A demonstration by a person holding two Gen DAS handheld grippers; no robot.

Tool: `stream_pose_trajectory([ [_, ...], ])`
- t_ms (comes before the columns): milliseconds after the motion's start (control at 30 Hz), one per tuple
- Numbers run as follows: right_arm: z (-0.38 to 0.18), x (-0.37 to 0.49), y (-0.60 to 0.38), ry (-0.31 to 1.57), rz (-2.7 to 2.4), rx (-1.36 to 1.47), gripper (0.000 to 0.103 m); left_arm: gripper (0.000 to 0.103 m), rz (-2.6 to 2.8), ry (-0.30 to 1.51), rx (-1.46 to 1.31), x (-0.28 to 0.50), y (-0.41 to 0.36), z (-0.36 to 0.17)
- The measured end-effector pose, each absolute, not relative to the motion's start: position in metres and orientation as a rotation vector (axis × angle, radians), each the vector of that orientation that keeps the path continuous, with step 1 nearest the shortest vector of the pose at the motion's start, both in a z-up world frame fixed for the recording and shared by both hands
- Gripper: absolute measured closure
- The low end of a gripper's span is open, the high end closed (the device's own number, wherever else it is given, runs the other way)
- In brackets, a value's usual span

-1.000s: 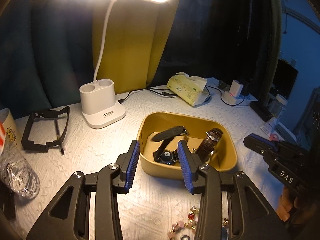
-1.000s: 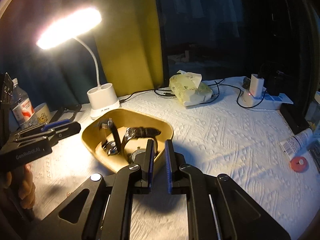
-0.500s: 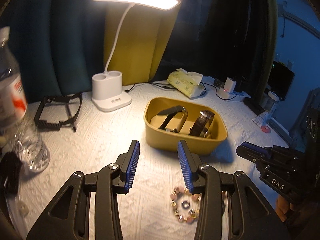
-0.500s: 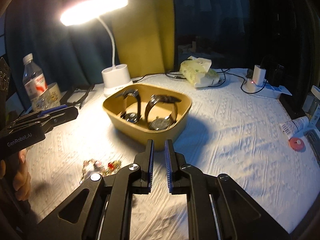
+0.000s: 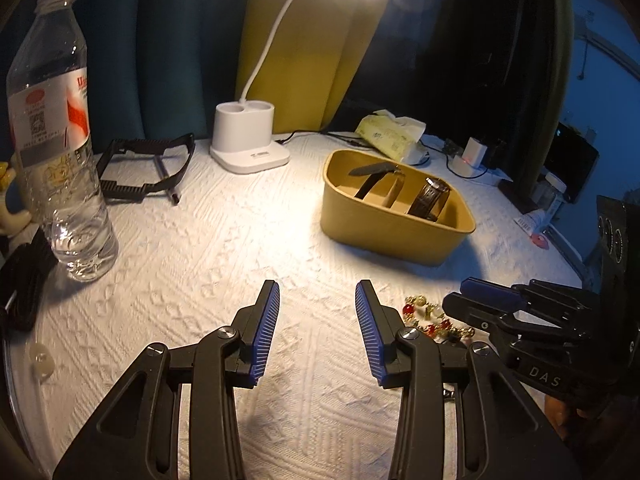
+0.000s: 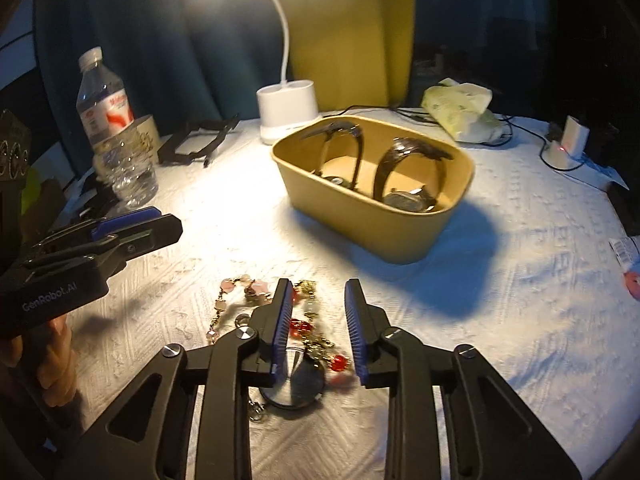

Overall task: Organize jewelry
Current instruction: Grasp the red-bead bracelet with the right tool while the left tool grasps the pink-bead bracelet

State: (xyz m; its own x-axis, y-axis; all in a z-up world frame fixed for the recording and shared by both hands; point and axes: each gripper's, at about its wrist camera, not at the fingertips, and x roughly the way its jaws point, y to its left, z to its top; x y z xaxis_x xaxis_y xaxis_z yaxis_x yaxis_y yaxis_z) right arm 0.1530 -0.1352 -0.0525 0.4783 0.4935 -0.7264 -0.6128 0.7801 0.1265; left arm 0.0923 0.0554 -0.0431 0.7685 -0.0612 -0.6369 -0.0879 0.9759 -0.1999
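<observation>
The beaded necklace [image 6: 256, 308] lies on the white desk [image 6: 500, 320] in front of the yellow box [image 6: 372, 216] holding two watches [image 6: 408, 176]. The right tongs [image 6: 316, 304], just opening, hover above its beads, gripping nothing. The left tongs [image 5: 316, 312] gape, empty.

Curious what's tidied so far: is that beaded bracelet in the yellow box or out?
Out. The beaded bracelet lies on the white cloth before the yellow box.

Two watches [image 6: 412, 176] in one yellow box [image 6: 360, 220], one beaded necklace [image 6: 304, 320], one water bottle [image 6: 112, 128], one desk lamp [image 6: 286, 116].
</observation>
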Motion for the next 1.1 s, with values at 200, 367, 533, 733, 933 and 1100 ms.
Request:
stream_pose_trajectory([
  [200, -0.062, 0.157, -0.132, 0.878, 0.676, -0.162, 0.076, 0.061, 0.013, 0.714, -0.223, 0.094, 0.053, -0.049],
  [367, -0.069, 0.159, -0.134, 0.904, 0.684, -0.146, 0.076, 0.061, 0.007, 0.733, -0.214, 0.096, 0.048, -0.053],
  [533, -0.071, 0.159, -0.138, 0.911, 0.733, -0.118, 0.092, 0.061, -0.002, 0.754, -0.203, 0.097, 0.041, -0.056],
  [733, -0.064, 0.157, -0.15, 0.861, 0.716, -0.108, 0.094, 0.061, -0.019, 0.774, -0.18, 0.099, 0.027, -0.058],
  [933, -0.054, 0.162, -0.17, 0.818, 0.69, -0.066, 0.094, 0.061, -0.035, 0.807, -0.131, 0.105, 0.012, -0.063],
  [1100, -0.045, 0.164, -0.185, 0.785, 0.671, -0.035, 0.094, 0.061, -0.025, 0.854, -0.084, 0.113, 0.004, -0.068],
])
